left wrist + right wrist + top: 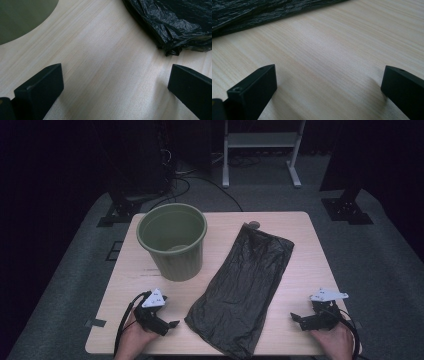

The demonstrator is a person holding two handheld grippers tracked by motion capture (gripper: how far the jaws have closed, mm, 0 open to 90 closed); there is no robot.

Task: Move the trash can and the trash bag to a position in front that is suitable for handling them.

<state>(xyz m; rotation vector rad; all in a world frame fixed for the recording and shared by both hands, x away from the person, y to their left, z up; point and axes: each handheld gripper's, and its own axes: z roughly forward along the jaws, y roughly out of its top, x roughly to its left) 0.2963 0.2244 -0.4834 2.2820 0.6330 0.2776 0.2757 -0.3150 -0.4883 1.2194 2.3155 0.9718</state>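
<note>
A black plastic bag (242, 282) lies flat and crumpled down the middle of the wooden table (295, 235). An olive-green bin (173, 240) stands upright to its left. My left gripper (172, 324) rests on the table near the front edge, left of the bag's lower corner, open with bare wood between its jaws. The bag's corner (172, 27) shows ahead of the left gripper (115, 82), and the bin's wall (22, 17) at the upper left. My right gripper (293, 317) rests at the front right, open, clear of the bag. Bare wood lies between the right gripper's (328, 82) jaws, with the bag's edge (249, 15) beyond.
A small round disc (254, 225) sits at the table's far edge by the bag's top. Grey carpet surrounds the table, with dark stands, cables and a white frame (260, 145) behind. A strip of tape (95, 323) marks the front left corner.
</note>
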